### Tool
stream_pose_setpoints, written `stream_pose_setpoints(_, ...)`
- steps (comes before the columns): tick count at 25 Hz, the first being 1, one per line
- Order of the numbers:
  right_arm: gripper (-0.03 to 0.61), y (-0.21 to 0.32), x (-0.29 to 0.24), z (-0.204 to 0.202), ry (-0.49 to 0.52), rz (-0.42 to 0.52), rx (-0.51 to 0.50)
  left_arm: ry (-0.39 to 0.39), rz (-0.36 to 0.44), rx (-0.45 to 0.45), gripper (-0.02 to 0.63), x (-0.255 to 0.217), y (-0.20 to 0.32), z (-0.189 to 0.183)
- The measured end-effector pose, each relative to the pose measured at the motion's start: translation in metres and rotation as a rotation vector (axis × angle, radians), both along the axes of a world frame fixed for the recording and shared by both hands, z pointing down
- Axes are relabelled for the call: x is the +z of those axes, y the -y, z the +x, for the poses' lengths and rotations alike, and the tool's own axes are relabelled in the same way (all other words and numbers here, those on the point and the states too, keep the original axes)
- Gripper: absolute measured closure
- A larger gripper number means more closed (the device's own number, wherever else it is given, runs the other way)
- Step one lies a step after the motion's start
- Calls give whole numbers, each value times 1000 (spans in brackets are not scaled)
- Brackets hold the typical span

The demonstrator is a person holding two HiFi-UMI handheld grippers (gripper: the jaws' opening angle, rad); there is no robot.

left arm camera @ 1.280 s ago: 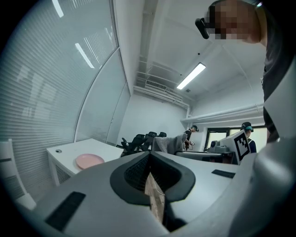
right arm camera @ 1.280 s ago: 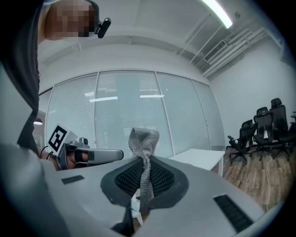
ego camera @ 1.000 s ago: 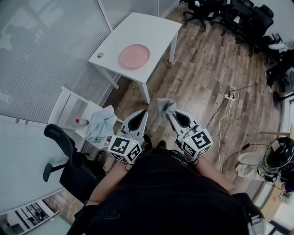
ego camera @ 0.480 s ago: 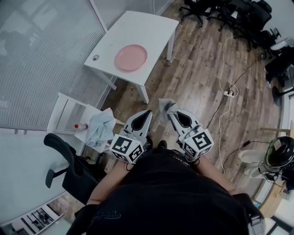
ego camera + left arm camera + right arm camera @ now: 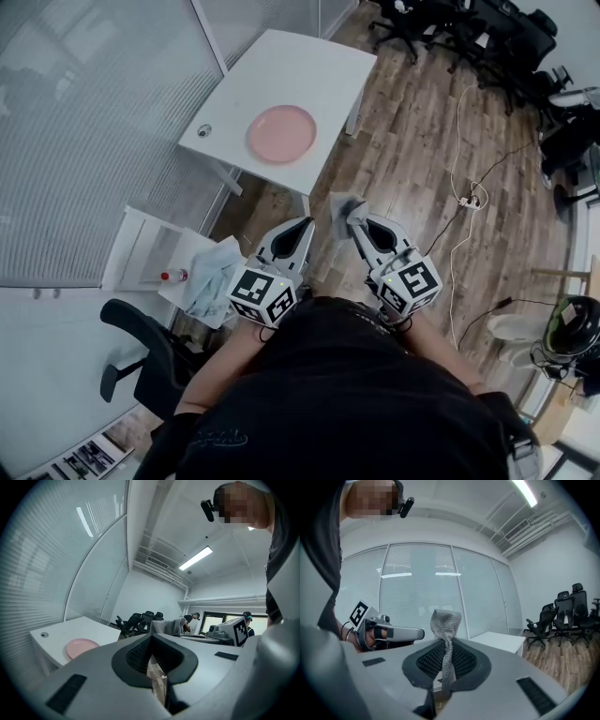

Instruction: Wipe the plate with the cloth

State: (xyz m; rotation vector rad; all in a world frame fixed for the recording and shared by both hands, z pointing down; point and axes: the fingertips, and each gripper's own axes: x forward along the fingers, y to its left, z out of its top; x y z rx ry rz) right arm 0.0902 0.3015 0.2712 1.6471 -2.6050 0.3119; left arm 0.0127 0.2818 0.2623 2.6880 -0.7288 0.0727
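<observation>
- The right tool [image 5: 352, 218] has its jaws closed on one grey knitted cloth [image 5: 446, 620]. The cloth is pinched into a thin strip between the jaws, and its free end stands up above the tips.
- The left tool [image 5: 306, 227] is just beside the right one. Its jaws are shut together and nothing is between them.
- There are two tools, and both point toward the counter [image 5: 323, 61].
- One pink plate [image 5: 281, 133] lies flat on this white counter. It is ahead of both tools and a little to the left of the right tool. It is well apart from the tips and from the cloth.
- A second cloth [image 5: 212, 272], pale blue, lies crumpled on a low white stand [image 5: 141, 246], to the left of the left tool.
- So there are two cloths, one plate and one counter.
</observation>
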Motion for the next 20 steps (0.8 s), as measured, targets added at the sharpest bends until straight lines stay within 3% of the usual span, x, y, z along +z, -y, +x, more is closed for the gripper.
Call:
stream_pose_setpoints(12,541,100,-26,-33,-55,51,66,-38,31,24,597,-15,95,-68)
stream_pose_setpoints(20,541,135,-20,-25,-57,20,86,-62,-25,-29,597,-4,128,-91)
